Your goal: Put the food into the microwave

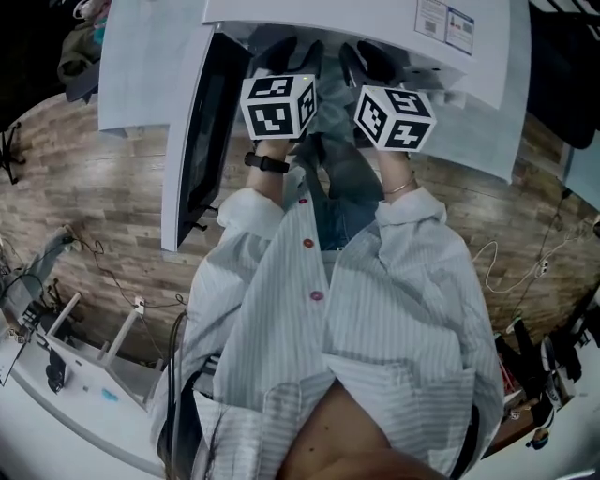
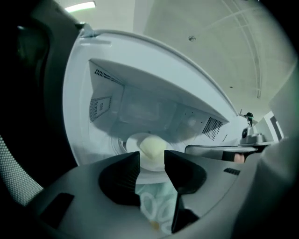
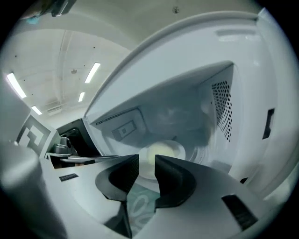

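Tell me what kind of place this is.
Probably a lab or office workroom, not a home kitchen: ceiling strip lights, loose cables on the wood-look floor, and a white microwave standing open.

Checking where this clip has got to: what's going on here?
A person stands at a microwave with its door swung open, a gripper in each hand. A plate with a pale round piece of food sits inside. The left gripper and the right gripper both point into the opening, jaws apart, gripping nothing, so the food looks already placed; the door is not yet shut.
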